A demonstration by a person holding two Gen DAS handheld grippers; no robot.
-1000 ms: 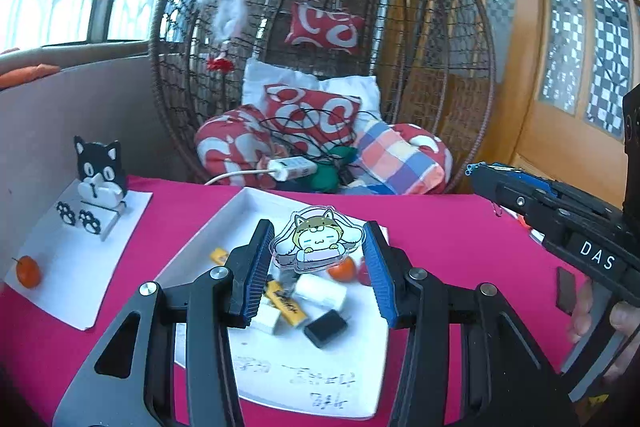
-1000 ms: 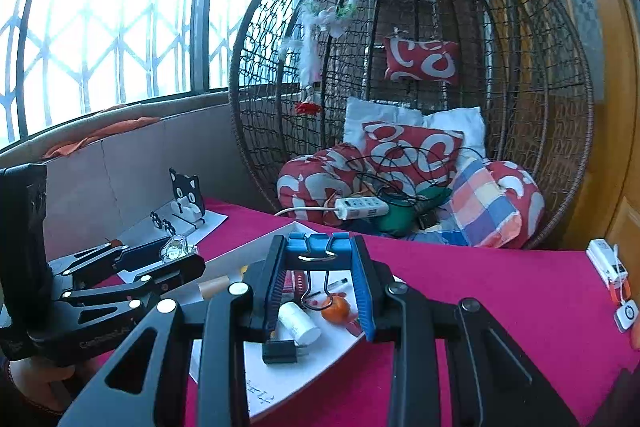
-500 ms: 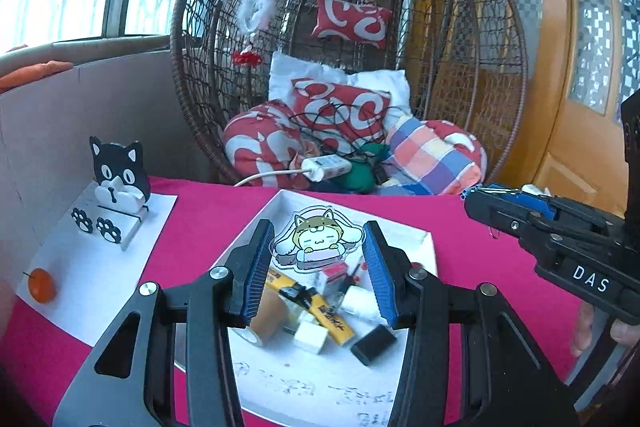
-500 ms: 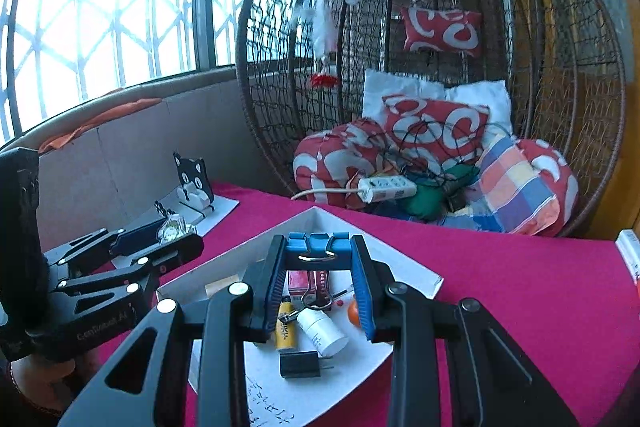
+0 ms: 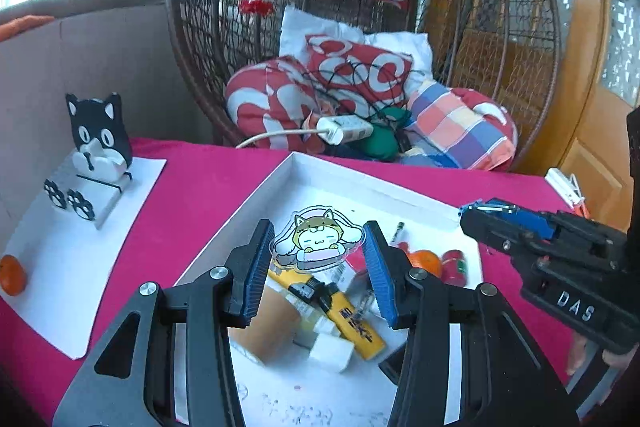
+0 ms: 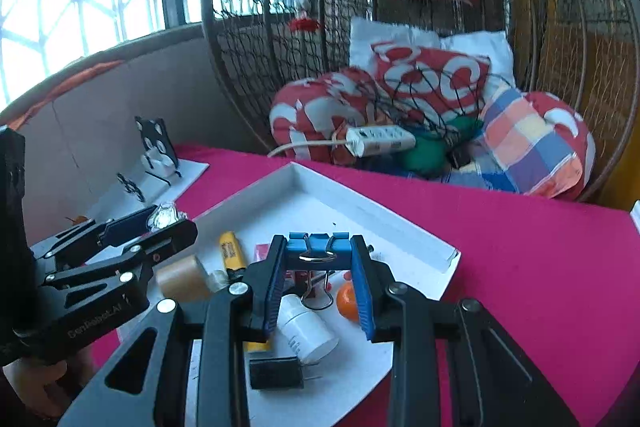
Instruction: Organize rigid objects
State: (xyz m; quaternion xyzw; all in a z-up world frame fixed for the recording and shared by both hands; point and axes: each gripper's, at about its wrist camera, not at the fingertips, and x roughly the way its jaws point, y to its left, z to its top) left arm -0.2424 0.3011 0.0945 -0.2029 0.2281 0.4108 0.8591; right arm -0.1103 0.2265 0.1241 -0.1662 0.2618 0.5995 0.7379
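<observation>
In tray (image 6: 404, 227) — one orange (image 6: 346, 301).

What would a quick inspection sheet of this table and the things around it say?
Surface: pink tablecloth, white paper sheet at its left.
Job's things: white tray holding yellow lighter, tape roll, white bottle, black plug, small orange fruit.
Clutter: cat phone stand; another orange fruit on the paper.
Grippers: left gripper holds a cartoon acrylic charm; right gripper holds a blue binder clip.
Cables: white power strip, black wires on cushions.
Surroundings: wicker egg chair, windows.
</observation>
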